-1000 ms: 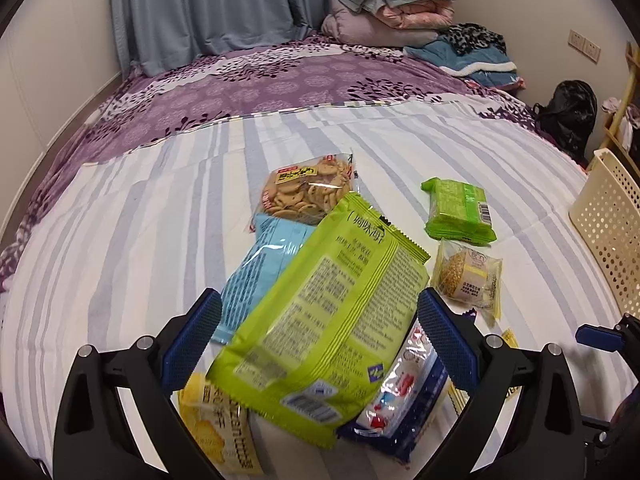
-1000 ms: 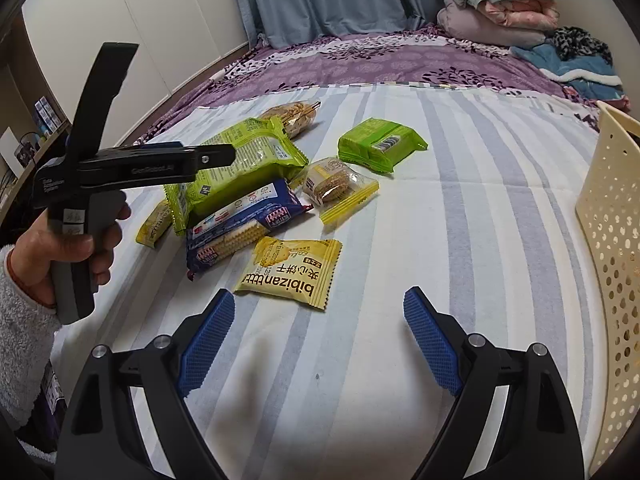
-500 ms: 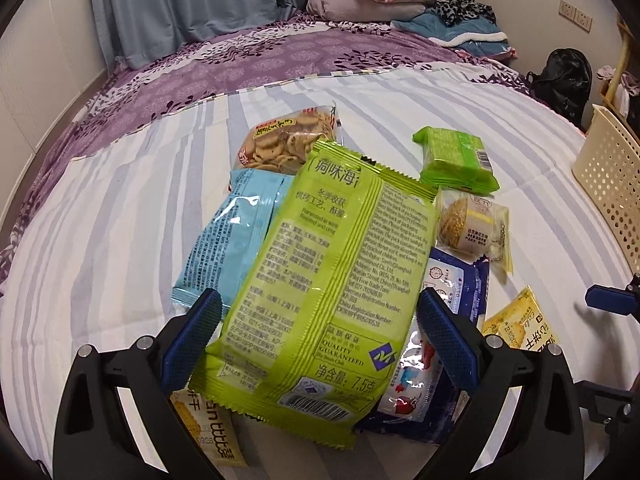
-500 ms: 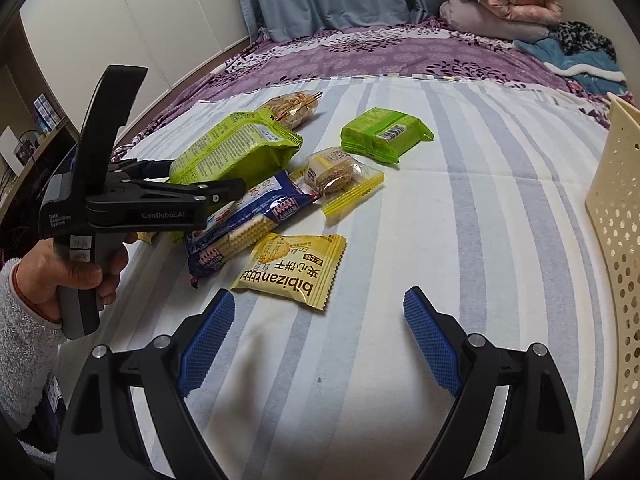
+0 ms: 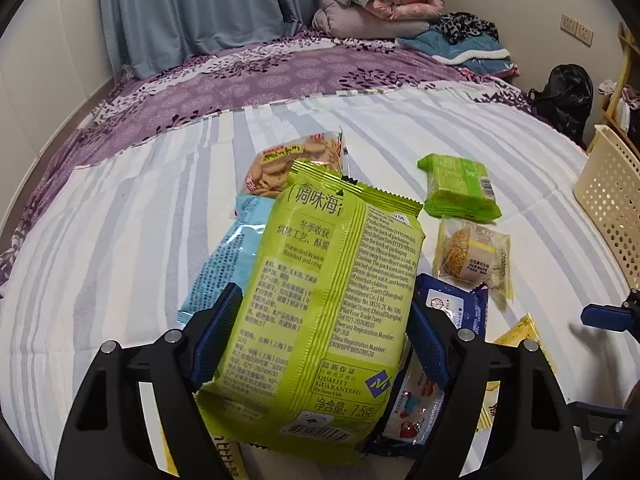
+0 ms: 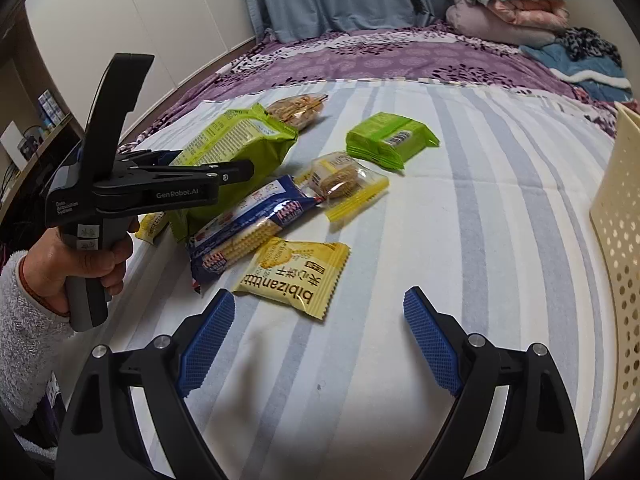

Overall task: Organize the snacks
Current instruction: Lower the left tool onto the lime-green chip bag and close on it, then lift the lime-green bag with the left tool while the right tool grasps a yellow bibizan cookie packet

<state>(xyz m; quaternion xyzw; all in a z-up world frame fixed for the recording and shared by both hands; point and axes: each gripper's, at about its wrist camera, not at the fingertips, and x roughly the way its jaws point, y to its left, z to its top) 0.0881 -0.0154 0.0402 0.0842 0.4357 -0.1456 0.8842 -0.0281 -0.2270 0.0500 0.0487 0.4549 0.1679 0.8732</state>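
A lime-green snack bag lies on top of a snack pile on the striped sheet. My left gripper is closing around it, and both blue pads touch the bag's sides. Under the bag are a light-blue packet and a dark-blue biscuit pack. Nearby lie a clear biscuit bag, a green wafer pack and a wrapped round cake. My right gripper stands open above the sheet with nothing between its fingers. A yellow packet lies just ahead of it.
A cream perforated basket stands at the right edge of the bed. Folded bedding is stacked at the far end on a purple bedspread. A black bag sits beyond the bed. A hand in a fleece sleeve holds the left gripper.
The left gripper moved in over the lime-green bag and its jaws narrowed from wide open until the pads met the bag's sides. The right gripper stayed put.
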